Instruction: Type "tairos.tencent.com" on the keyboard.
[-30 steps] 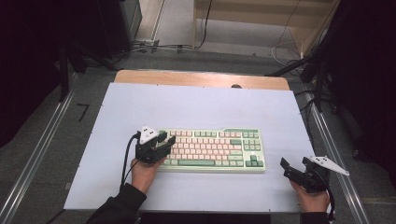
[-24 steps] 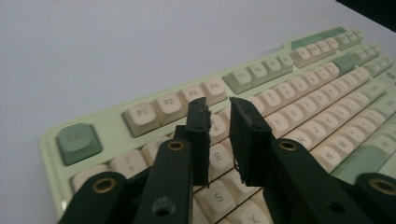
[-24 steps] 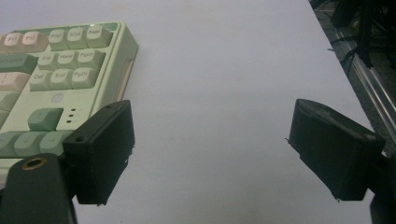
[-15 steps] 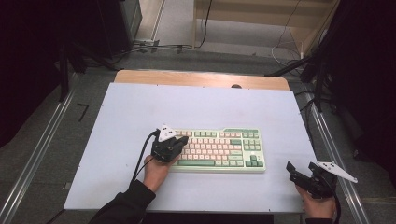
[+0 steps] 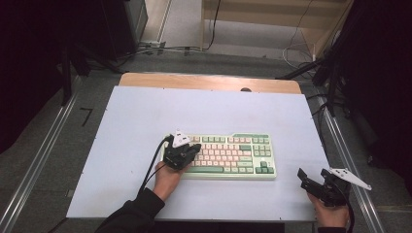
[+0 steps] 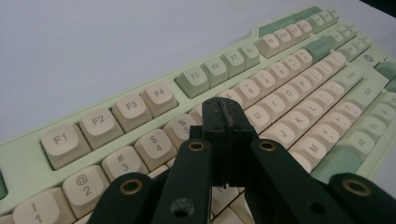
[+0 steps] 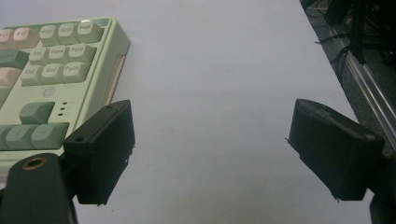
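Note:
A pale green keyboard (image 5: 228, 155) with cream and green keys lies on the white table top (image 5: 145, 121), a little right of centre. My left gripper (image 5: 192, 149) is over the keyboard's left end. In the left gripper view its jaws are pressed together with nothing between them, and the tips (image 6: 226, 116) hang just above the number and letter rows of the keyboard (image 6: 289, 84). My right gripper (image 5: 305, 180) is near the table's front right corner, open and empty (image 7: 210, 144). The keyboard's right end (image 7: 60, 60) lies to its left.
A wooden strip (image 5: 209, 82) runs along the table's far edge. Metal rails (image 5: 43, 160) flank the table on both sides. Cables (image 5: 160, 48) lie on the floor beyond it. Bare table surface lies left of and behind the keyboard.
My left gripper has moved right from beside the keyboard's left edge to over its keys. The right gripper has drifted slightly toward the front right corner.

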Demonstrator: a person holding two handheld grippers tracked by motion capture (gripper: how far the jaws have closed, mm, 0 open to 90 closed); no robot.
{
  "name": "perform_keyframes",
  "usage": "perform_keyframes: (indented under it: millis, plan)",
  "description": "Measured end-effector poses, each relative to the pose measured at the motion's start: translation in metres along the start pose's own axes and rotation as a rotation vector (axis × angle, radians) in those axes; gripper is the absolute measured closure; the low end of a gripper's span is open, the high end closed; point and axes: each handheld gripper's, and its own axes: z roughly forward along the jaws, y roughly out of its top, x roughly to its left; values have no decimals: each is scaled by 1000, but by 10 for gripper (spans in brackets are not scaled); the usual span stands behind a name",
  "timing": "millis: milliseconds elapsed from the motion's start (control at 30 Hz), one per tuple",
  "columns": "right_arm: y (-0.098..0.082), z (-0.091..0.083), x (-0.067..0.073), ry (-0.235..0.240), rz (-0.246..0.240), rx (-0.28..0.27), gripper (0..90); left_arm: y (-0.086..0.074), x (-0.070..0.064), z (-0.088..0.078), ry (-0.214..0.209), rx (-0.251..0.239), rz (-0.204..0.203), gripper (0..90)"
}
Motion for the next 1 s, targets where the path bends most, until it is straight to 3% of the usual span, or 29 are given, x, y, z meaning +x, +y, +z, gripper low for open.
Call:
perform_keyframes:
  millis: [1000]
  plan:
    - [1, 1, 1, 3, -3, 1, 128, -1, -2, 6, 10, 47, 7, 900]
